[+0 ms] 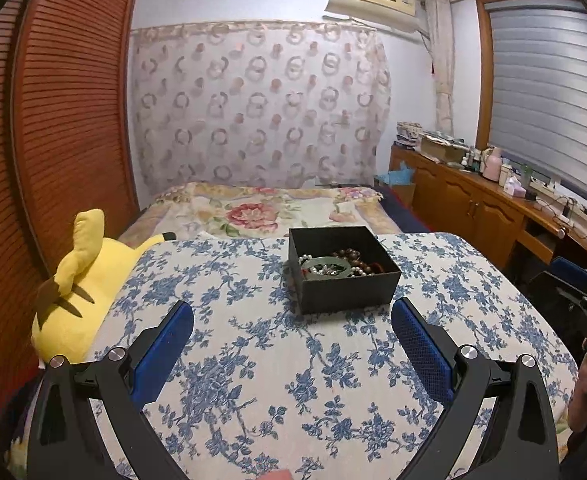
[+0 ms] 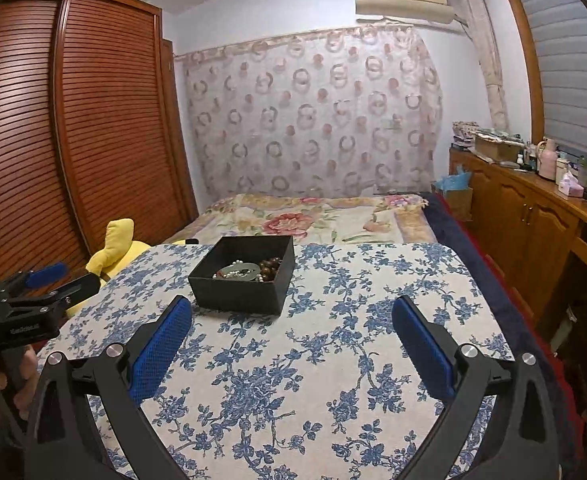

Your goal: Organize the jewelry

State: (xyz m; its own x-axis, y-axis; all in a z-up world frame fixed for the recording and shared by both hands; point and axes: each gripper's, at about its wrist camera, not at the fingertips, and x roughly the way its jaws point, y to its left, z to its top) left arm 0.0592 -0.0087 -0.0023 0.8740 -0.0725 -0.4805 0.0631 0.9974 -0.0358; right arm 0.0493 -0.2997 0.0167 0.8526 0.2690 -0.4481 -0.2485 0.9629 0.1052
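The left gripper [image 1: 292, 316] has its 2 blue-padded fingers [image 1: 161, 354] spread wide with nothing between them, hanging above a blue-flowered cloth [image 1: 253, 360] and pointing toward the black box [image 1: 343, 270]. The right gripper [image 2: 292, 316] is likewise spread as wide as it goes, empty, above the same cloth, with the box ahead and to its left. The box sits open-topped on the far part of the cloth, apart from both grippers, and the jewelry [image 1: 335, 264] lies heaped inside it: a pale green bangle [image 1: 325, 269], dark brown beads [image 1: 353, 258] and a pearly strand, tangled together. A yellow plush toy [image 1: 81, 280] lies at the cloth's left edge. Beyond is a bed with a flowered cover [image 1: 253, 210], a wooden louvred wardrobe [image 1: 65, 100] at left, and a cluttered wooden counter [image 1: 493, 188] at right.
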